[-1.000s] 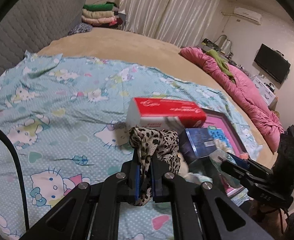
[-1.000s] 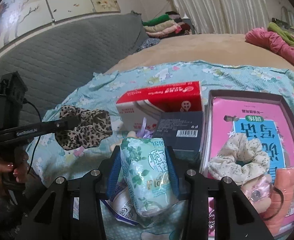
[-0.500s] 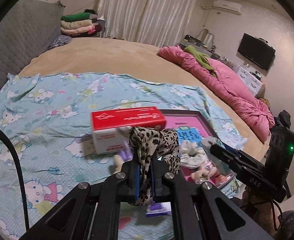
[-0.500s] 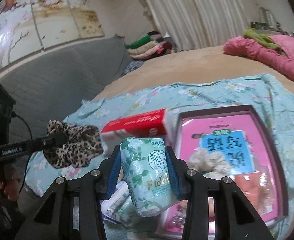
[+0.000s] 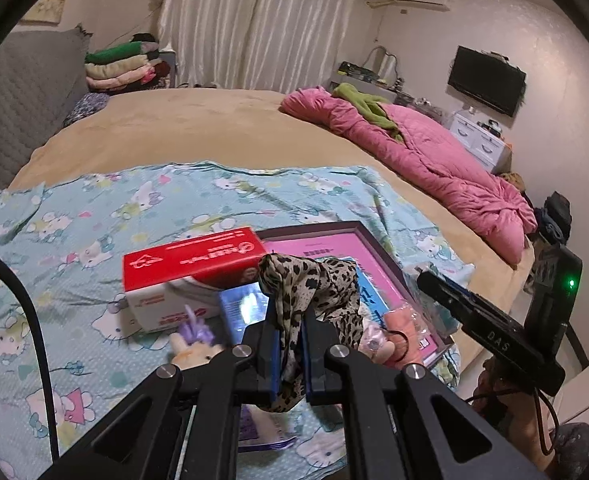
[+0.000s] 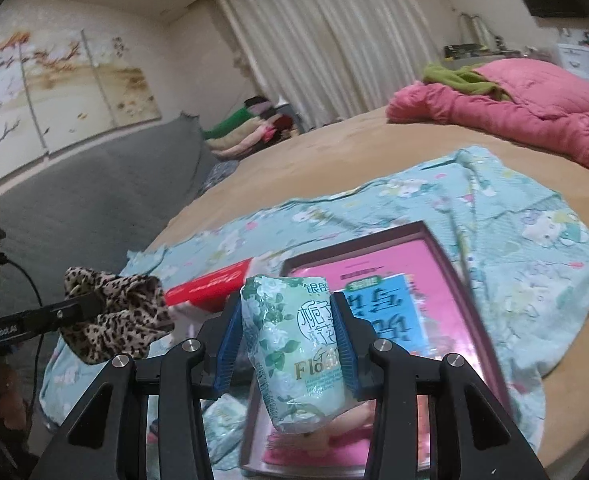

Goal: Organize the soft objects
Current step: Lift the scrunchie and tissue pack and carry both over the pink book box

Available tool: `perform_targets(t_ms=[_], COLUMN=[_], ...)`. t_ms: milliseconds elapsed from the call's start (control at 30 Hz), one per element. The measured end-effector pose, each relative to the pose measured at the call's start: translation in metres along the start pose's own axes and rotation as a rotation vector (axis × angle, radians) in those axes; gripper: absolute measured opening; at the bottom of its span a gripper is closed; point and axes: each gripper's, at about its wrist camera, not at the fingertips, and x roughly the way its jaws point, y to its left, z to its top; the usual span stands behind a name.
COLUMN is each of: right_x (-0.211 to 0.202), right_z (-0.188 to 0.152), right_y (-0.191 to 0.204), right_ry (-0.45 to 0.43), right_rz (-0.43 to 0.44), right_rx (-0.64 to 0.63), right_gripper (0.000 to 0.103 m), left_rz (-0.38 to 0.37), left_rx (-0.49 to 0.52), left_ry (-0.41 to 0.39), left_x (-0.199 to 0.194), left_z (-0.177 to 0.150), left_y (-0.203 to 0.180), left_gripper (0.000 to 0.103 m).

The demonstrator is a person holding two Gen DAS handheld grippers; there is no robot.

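At lower centre of the left view, the left gripper (image 5: 290, 354) is pinched tight on the leopard scrunchie (image 5: 314, 292), and the tray (image 5: 390, 258) lies just behind it, up and right. Low in the right view, the right gripper (image 6: 290, 344) clamps an upright green tissue pack (image 6: 298, 352) – its long axis runs along the fingers – directly over the tray's near end (image 6: 474, 320). Both loads hang clear of the bed; the right looks nearer a drop – a judgement only.
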Motion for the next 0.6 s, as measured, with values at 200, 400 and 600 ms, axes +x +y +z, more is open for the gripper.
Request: perform_targets(t_ms=[200, 400, 600], right_x=[-0.006, -0.012, -0.014], right_z=[0.001, 0.003, 0.004], right_y=[-0.021, -0.031, -0.035], right_ry=[-0.018, -0.048, -0.062], right_rz=[-0.037, -0.059, -0.086], right_rx=[0.046, 0.069, 0.062], right_gripper=[0.044, 0.044, 0.044], left_rz=[-0.01, -0.011, -0.009], left_rx=[0.038, 0.06, 0.084], left_ry=[0.019, 0.031, 0.057], left_x=[0.009, 0.017, 0.035], left_z=[0.001, 0.002, 0.002], left_y=[-0.021, -0.033, -0.045], left_gripper=[0.008, 0.008, 0.008])
